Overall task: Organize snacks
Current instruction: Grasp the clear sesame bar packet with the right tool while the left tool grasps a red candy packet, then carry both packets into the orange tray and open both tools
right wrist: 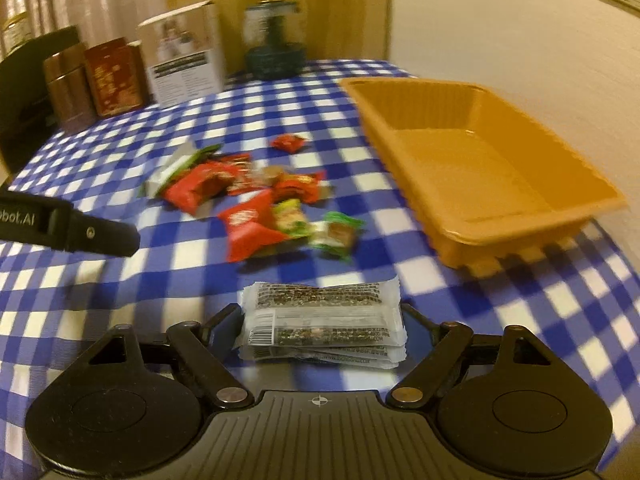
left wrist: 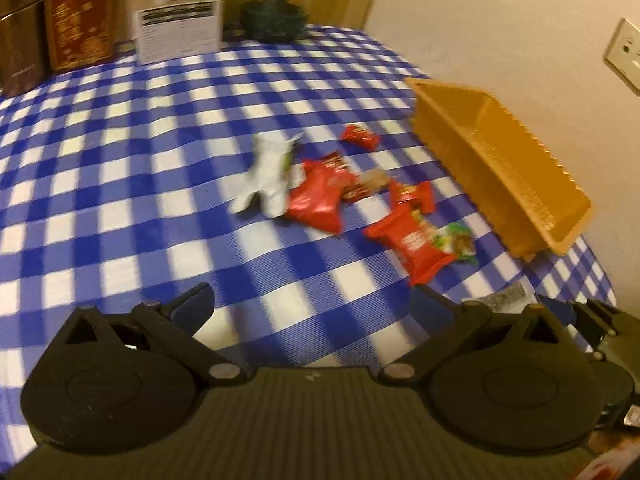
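My right gripper [right wrist: 322,320] is shut on a stack of clear-wrapped seed bars [right wrist: 324,330], with a pad pressing each end, just above the blue checked tablecloth [right wrist: 120,312]. Beyond it lies a loose pile of snacks: red packets [right wrist: 248,228], a green-wrapped sweet [right wrist: 338,236] and a small red packet [right wrist: 289,143]. An empty orange tray [right wrist: 480,176] stands to the right. In the left wrist view my left gripper [left wrist: 312,300] is open over the cloth with nothing between its fingers. The pile [left wrist: 320,196], a white packet [left wrist: 268,176] and the tray [left wrist: 480,152] lie ahead of it.
Two brown tins [right wrist: 88,84], a white box [right wrist: 188,64] and a dark jar [right wrist: 276,40] line the table's far edge. A cream wall [right wrist: 500,20] runs close behind the tray. One finger of the left gripper [right wrist: 92,234] reaches in from the left of the right wrist view.
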